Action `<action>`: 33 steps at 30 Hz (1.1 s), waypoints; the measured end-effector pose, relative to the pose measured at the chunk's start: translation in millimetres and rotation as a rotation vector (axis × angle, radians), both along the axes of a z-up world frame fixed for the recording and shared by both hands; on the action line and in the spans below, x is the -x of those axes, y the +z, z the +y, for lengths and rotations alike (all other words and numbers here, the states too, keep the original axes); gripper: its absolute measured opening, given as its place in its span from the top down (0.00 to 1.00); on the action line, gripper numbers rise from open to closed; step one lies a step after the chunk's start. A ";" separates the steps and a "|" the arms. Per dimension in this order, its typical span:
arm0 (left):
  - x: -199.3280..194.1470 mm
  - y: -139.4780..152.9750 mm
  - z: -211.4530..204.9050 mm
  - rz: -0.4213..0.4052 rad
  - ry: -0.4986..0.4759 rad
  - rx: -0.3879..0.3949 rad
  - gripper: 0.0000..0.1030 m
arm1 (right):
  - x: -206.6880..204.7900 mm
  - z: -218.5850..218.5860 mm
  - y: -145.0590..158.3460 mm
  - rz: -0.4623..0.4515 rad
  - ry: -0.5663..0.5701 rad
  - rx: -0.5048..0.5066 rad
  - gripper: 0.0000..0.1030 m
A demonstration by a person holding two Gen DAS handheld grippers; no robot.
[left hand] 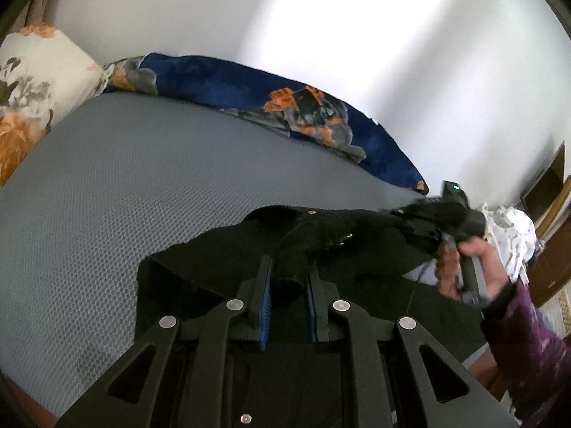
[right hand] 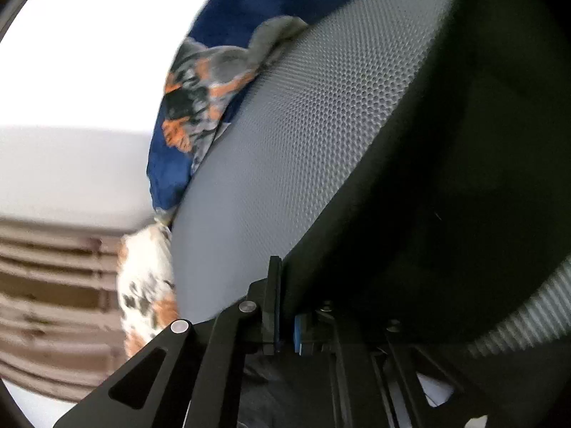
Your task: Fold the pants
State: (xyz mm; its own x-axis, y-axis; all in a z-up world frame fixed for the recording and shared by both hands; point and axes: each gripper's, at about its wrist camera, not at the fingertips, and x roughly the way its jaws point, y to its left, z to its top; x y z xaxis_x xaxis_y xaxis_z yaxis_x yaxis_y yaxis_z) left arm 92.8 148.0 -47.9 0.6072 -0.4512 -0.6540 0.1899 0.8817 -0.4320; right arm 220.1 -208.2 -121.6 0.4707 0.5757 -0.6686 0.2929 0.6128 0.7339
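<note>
Pants (left hand: 357,249), black, lie bunched on a grey textured mattress (left hand: 142,196), near its front edge. In the left wrist view a fold of the black cloth rises between the two fingers of the left gripper (left hand: 289,278), which pinches it; the blue pads press the fabric from both sides. To the right of that fold, the waist end of the pants stretches toward the right gripper (left hand: 403,214), gripped by a hand (left hand: 467,267) in a purple patterned sleeve (left hand: 528,342). That gripper's tip is buried in the cloth.

In the right wrist view the picture is tilted and partly blurred. The right gripper (right hand: 285,321) has its jaws pressed nearly together on the edge of the pants (right hand: 446,178), whose dark cloth fills the right side of the view, over the mattress (right hand: 285,142).

Beyond the pants, along the far edge of the mattress, lies a dark blue blanket (left hand: 232,85) with orange and grey flowers. At the mattress's left corner sits a white pillow (left hand: 32,82) with orange flowers. A plain white wall (left hand: 321,28) stands behind the mattress. Past its right end is a heap of white cloth (left hand: 514,228).
</note>
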 end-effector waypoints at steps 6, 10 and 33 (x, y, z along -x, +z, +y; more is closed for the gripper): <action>19.2 -4.7 23.3 0.069 0.054 -0.009 0.83 | 101.7 19.3 34.1 -0.095 0.030 0.004 0.94; 44.3 -12.0 34.8 0.100 0.064 -0.045 0.82 | 163.0 32.6 19.2 -0.059 0.015 -0.031 0.94; 92.1 -73.6 31.9 0.281 0.068 -0.330 0.78 | 231.4 60.2 -40.2 0.028 0.043 0.018 0.94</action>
